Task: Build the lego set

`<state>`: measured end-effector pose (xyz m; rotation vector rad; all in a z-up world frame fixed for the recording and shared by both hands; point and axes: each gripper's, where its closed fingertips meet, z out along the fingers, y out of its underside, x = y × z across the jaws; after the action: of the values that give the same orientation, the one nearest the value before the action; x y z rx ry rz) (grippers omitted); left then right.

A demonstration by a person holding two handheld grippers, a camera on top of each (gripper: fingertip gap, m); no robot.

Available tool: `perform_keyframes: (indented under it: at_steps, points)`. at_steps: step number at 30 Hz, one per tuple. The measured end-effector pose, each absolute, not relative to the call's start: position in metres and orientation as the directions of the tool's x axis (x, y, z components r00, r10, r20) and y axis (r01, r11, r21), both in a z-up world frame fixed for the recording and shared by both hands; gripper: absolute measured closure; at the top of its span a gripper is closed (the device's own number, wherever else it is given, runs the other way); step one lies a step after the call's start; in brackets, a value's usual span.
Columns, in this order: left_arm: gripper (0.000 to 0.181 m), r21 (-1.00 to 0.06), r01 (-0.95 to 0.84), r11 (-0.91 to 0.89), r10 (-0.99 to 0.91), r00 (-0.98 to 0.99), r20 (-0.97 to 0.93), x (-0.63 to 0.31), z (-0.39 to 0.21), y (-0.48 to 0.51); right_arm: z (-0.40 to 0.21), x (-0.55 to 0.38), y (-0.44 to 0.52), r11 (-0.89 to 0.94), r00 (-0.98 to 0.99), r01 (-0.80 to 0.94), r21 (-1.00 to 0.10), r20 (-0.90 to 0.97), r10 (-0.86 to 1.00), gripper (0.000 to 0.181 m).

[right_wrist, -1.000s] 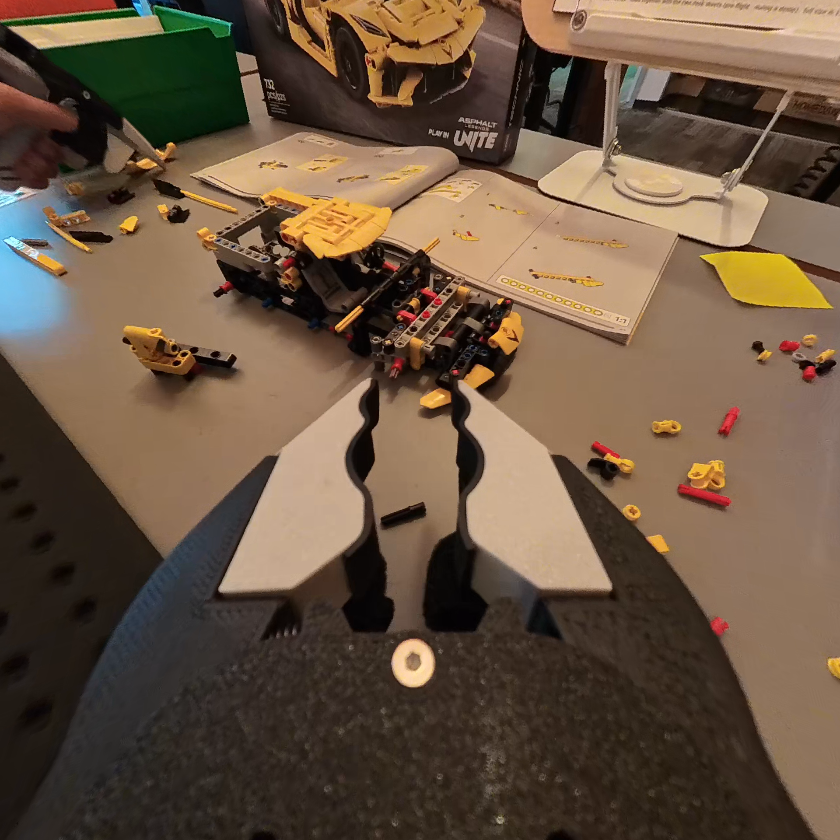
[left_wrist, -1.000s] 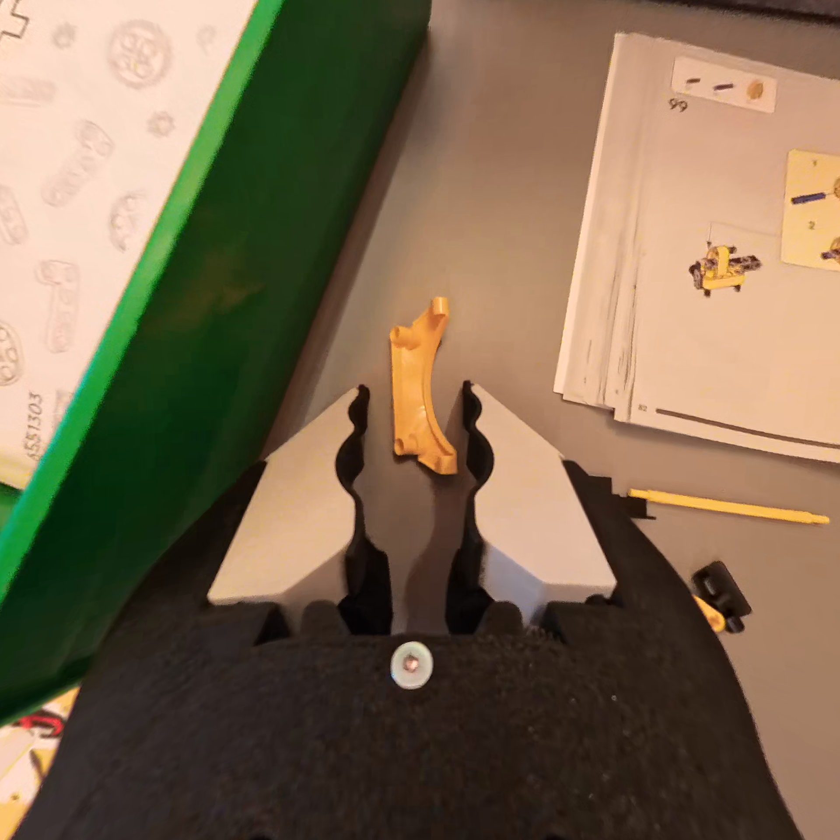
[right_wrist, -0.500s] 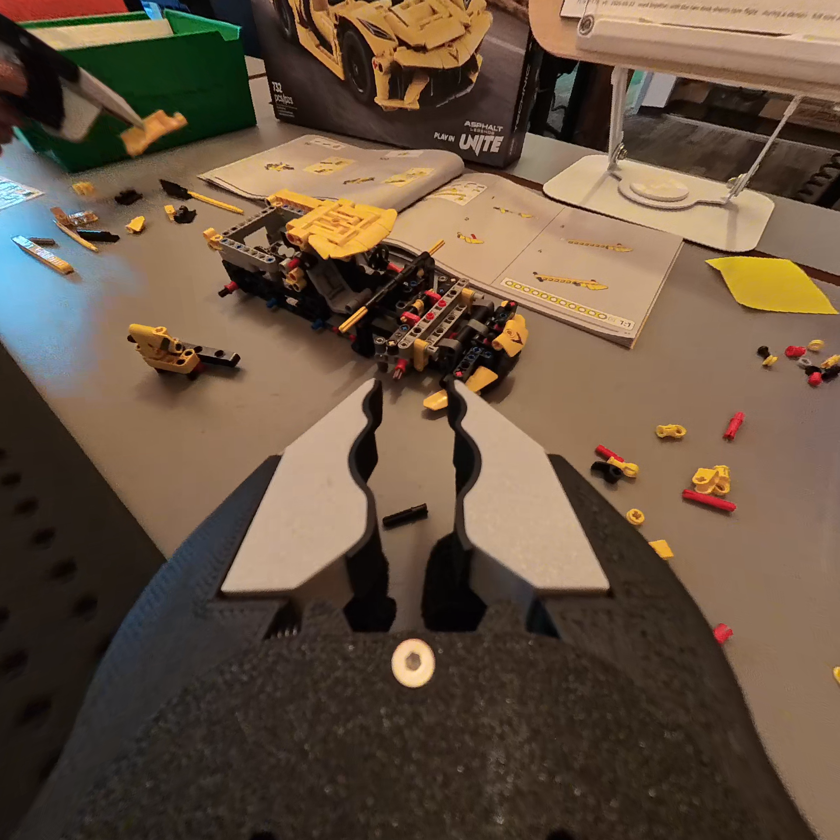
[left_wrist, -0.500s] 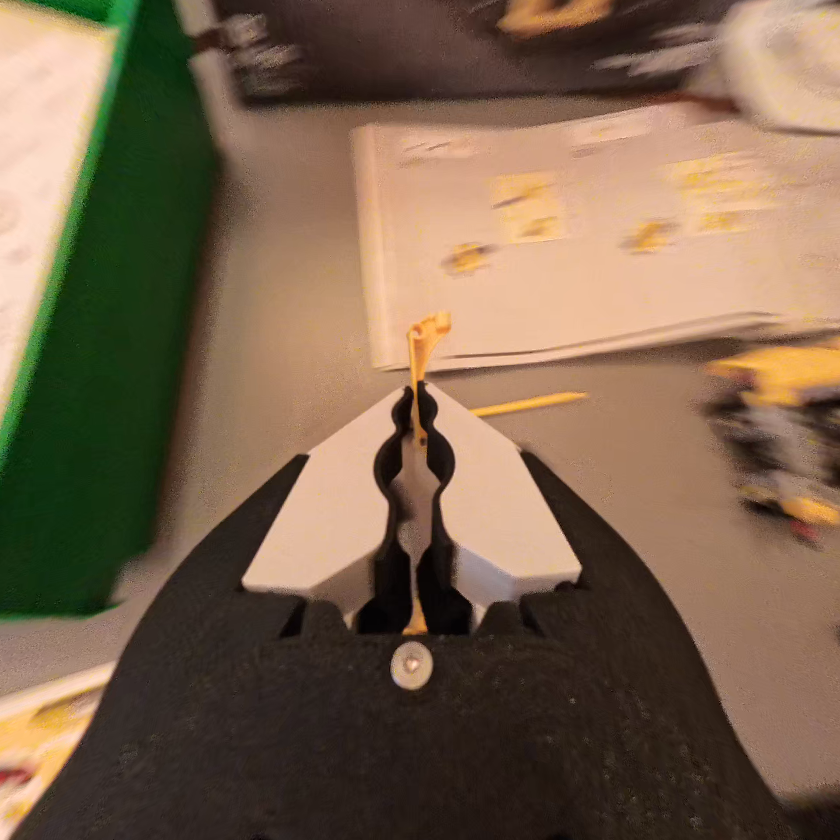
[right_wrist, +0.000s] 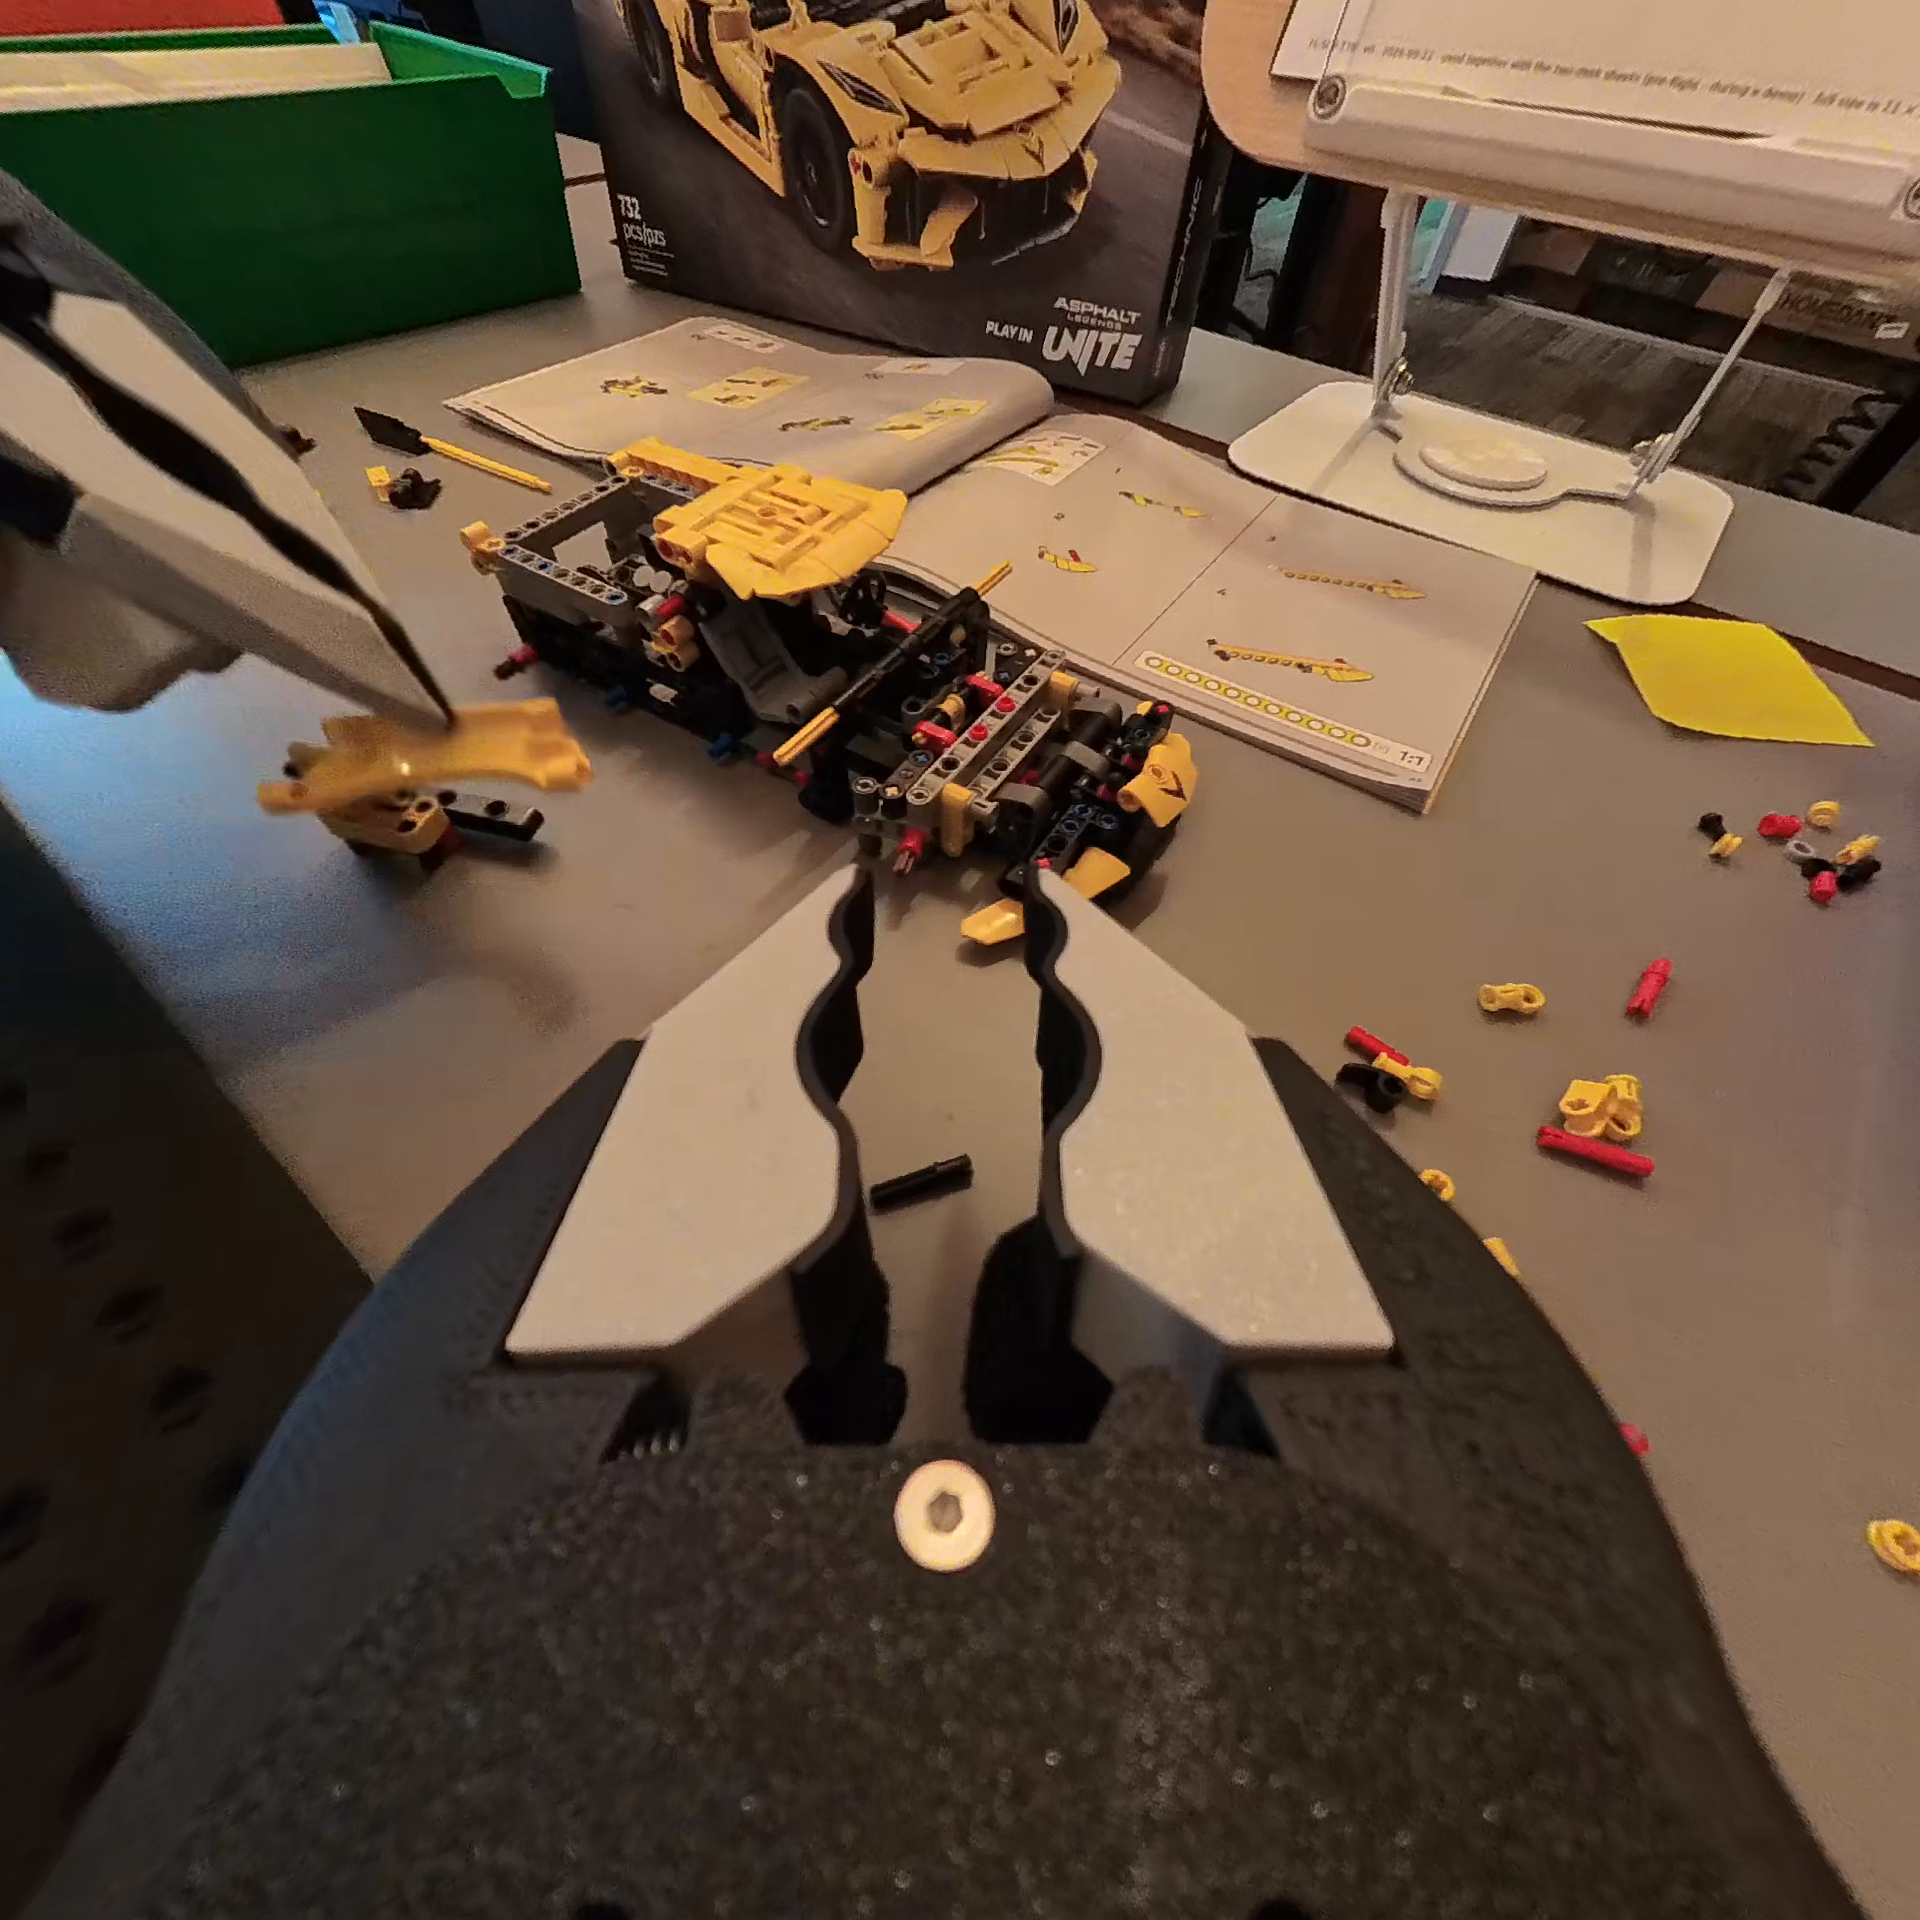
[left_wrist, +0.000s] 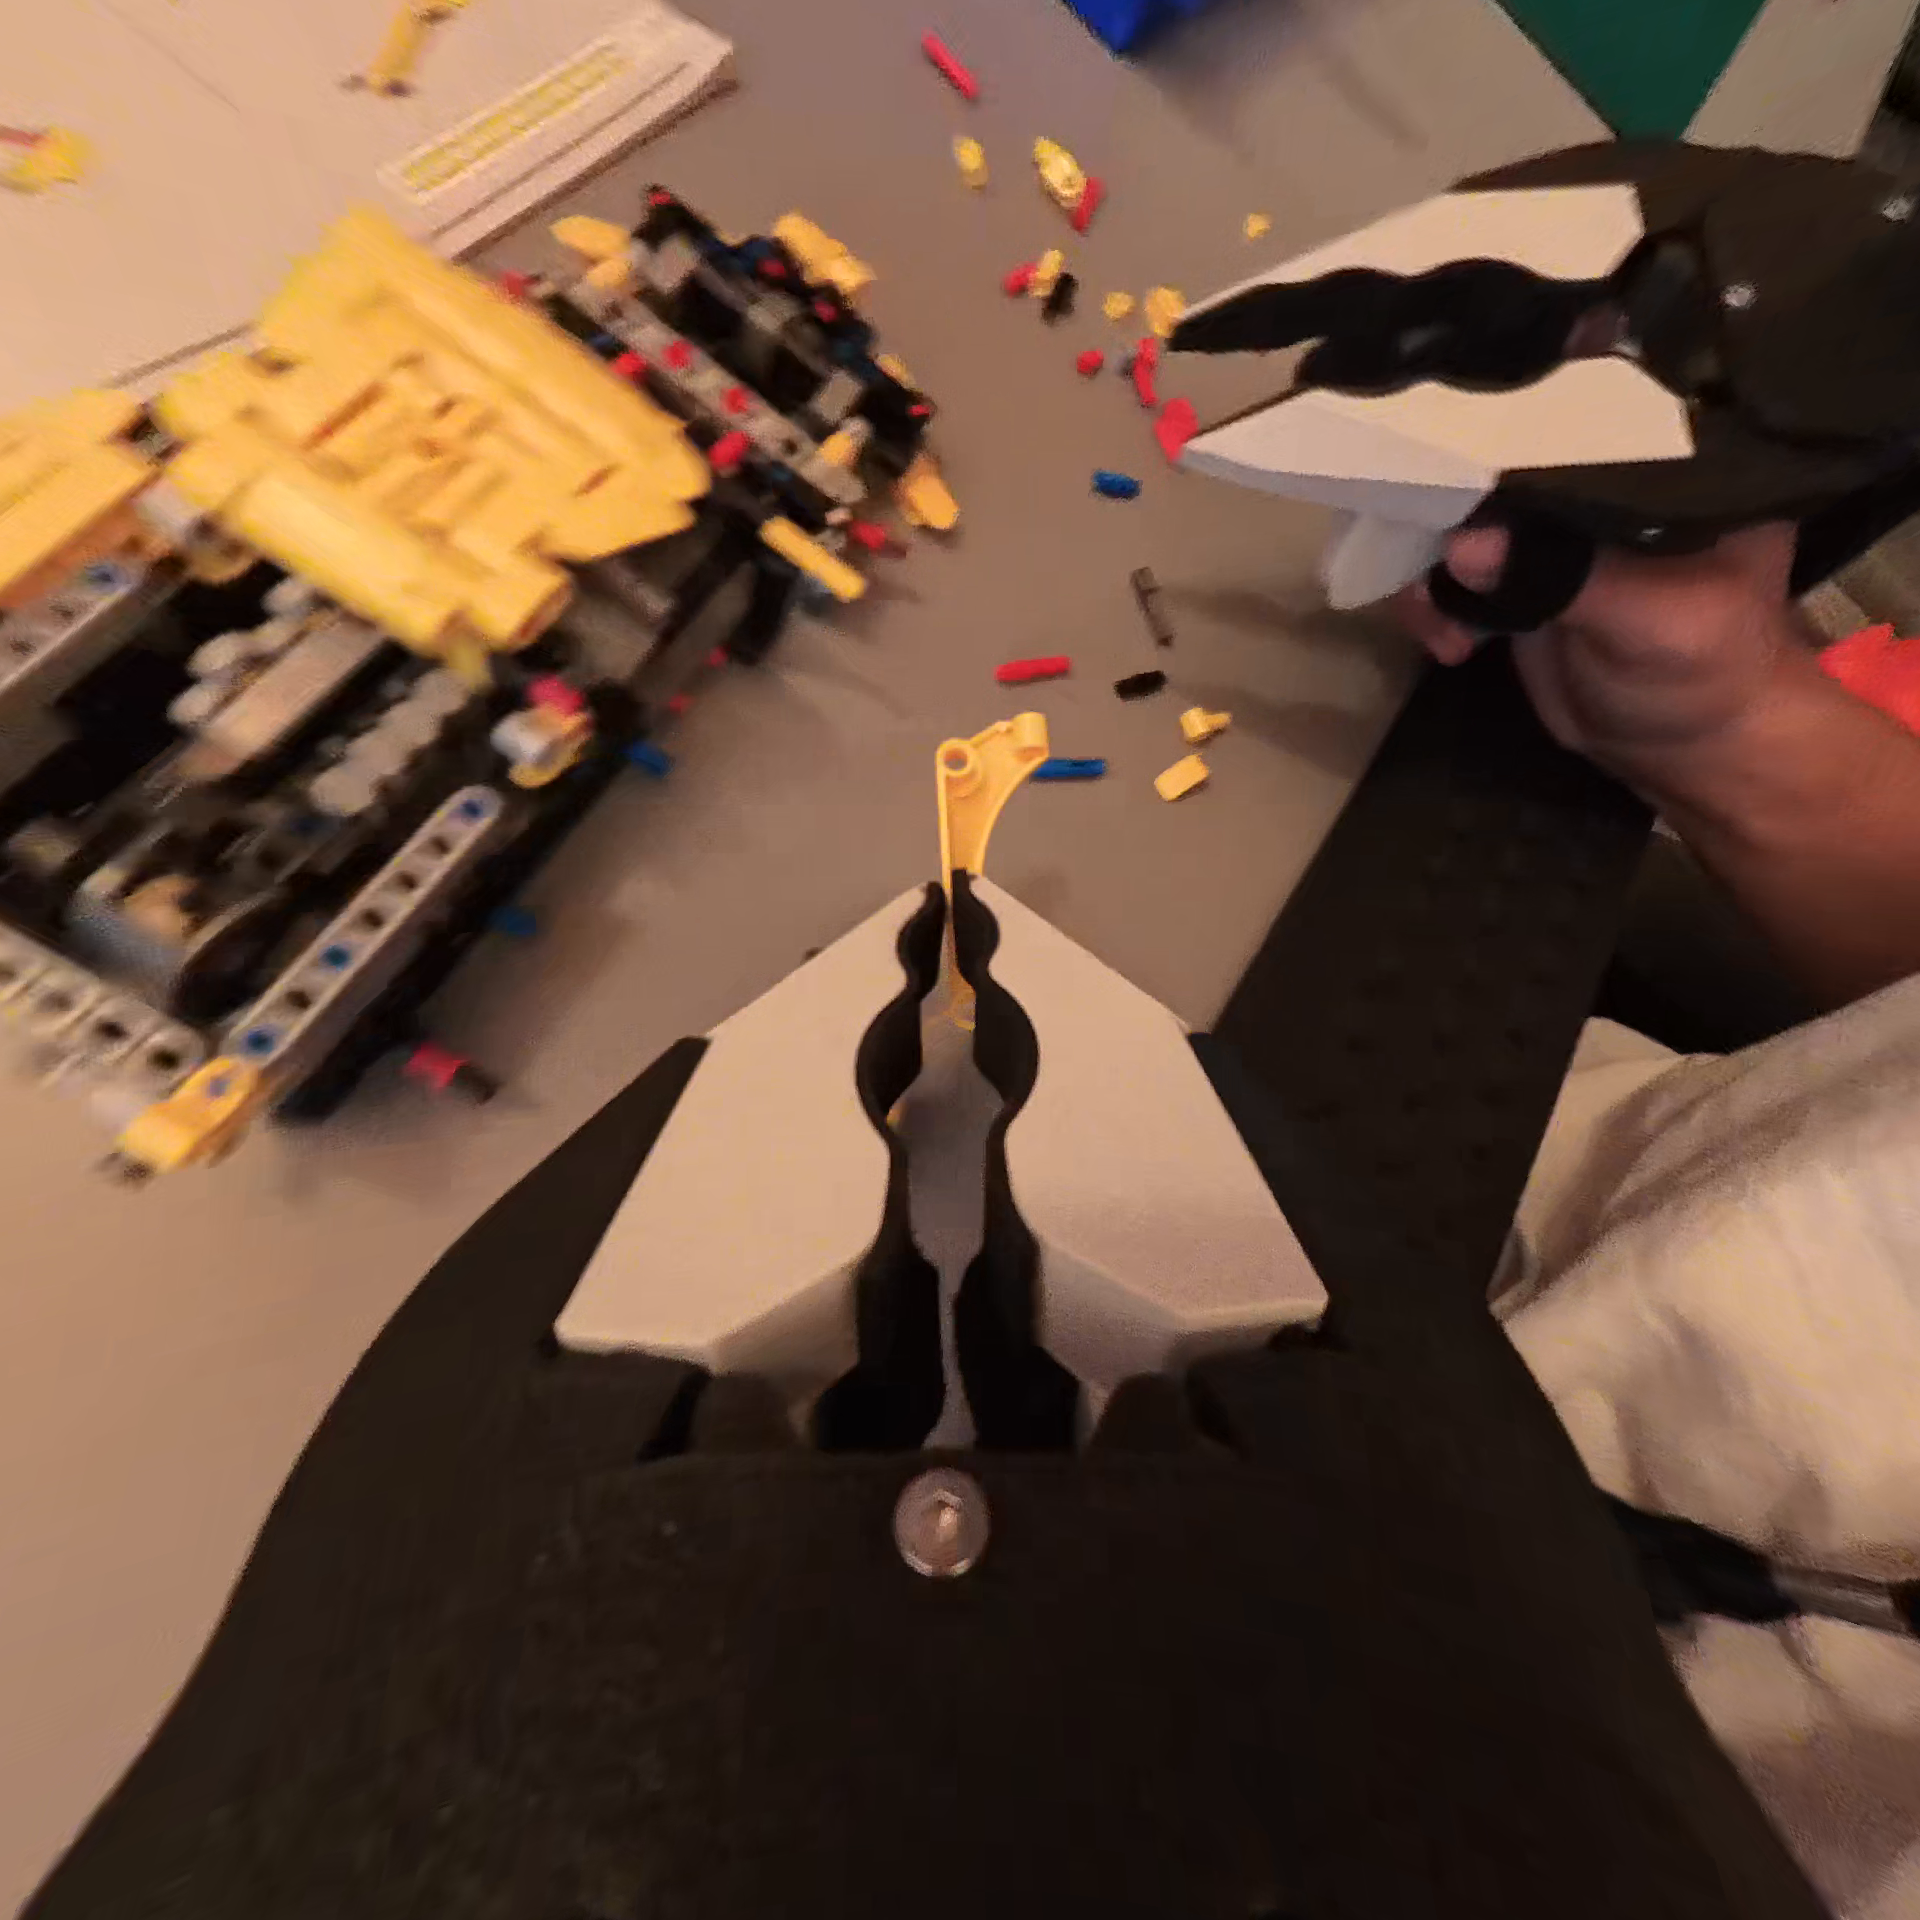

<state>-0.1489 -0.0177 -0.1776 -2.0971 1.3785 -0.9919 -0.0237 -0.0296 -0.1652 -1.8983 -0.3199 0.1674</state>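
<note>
My left gripper is shut on a curved yellow panel piece and holds it in the air in front of the half-built yellow and black car. The right wrist view shows that gripper at the left with the panel above a small yellow and black subassembly. My right gripper is open and empty above the table. A small black pin lies on the table between its fingers. The car stands just beyond it.
An open instruction booklet lies behind the car, with the set's box and a green bin farther back. A white stand is at the back right. Several small red, yellow and black parts lie scattered to the right. My right fingertips sit around 12 centimetres from my left ones.
My left gripper closed on the yellow panel beside the green bin, lifted it and swung it right, over to the car's near side. My right gripper stayed open and nearly still.
</note>
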Motion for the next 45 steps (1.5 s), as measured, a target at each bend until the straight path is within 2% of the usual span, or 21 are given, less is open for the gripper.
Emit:
perform_keyframes:
  at_steps: [3,7,12,16,19,22,24,26,29,32,35,43,45]
  points:
    - [0.180,-0.687,-0.634,-0.355,-0.931,0.179,0.317,-0.126,-0.177,-0.043,-0.164,-0.024,-0.030,-0.313,0.952,0.131,-0.940,0.032,0.304,0.154]
    - [0.180,-0.598,-0.739,-0.310,-0.950,0.211,0.232,-0.123,-0.210,-0.047,-0.163,-0.024,-0.030,-0.308,0.951,0.124,-0.943,0.024,0.309,0.154]
    - [0.180,-0.596,-0.754,-0.277,-0.961,0.220,0.169,-0.122,-0.216,-0.043,-0.163,-0.024,-0.030,-0.309,0.950,0.114,-0.944,0.012,0.313,0.155]
    - [0.164,-0.611,-0.761,-0.220,-0.971,0.231,0.063,-0.125,-0.219,-0.039,-0.165,-0.026,-0.030,-0.317,0.947,0.124,-0.940,0.017,0.320,0.155]
    - [0.154,-0.678,-0.707,-0.201,-0.977,0.194,0.088,-0.127,-0.203,-0.047,-0.167,-0.026,-0.030,-0.323,0.946,0.136,-0.937,0.026,0.322,0.155]
    - [0.154,-0.836,-0.508,-0.210,-0.978,0.104,0.182,-0.150,-0.155,-0.055,-0.168,-0.026,-0.030,-0.327,0.947,0.140,-0.935,0.030,0.321,0.155]
    - [0.154,-0.878,-0.407,-0.252,-0.968,0.119,0.222,-0.188,-0.134,-0.038,-0.168,-0.026,-0.029,-0.332,0.948,0.134,-0.934,0.023,0.319,0.155]
    - [0.154,-0.851,-0.442,-0.283,-0.957,0.191,0.219,-0.245,-0.136,-0.011,-0.168,-0.024,-0.029,-0.334,0.949,0.124,-0.934,0.014,0.314,0.156]
    - [0.154,-0.735,-0.644,-0.213,-0.957,0.289,0.023,-0.339,-0.165,0.035,-0.169,-0.023,-0.028,-0.337,0.951,0.117,-0.934,0.008,0.308,0.156]
    - [0.154,-0.564,-0.816,-0.126,-0.970,0.221,-0.104,-0.393,-0.198,0.051,-0.170,-0.023,-0.028,-0.344,0.952,0.125,-0.931,0.014,0.306,0.156]
    - [0.154,-0.465,-0.884,-0.046,-0.988,0.110,-0.111,-0.407,-0.221,0.051,-0.171,-0.023,-0.028,-0.341,0.953,0.140,-0.929,0.033,0.302,0.156]
    - [0.159,-0.459,-0.888,-0.002,-0.996,0.042,-0.076,-0.401,-0.231,0.057,-0.174,-0.021,-0.027,-0.349,0.956,0.177,-0.920,0.077,0.282,0.155]
    - [0.165,-0.458,-0.889,-0.004,-0.996,0.045,-0.078,-0.399,-0.232,0.060,-0.174,-0.021,-0.027,-0.351,0.955,0.183,-0.918,0.081,0.286,0.155]
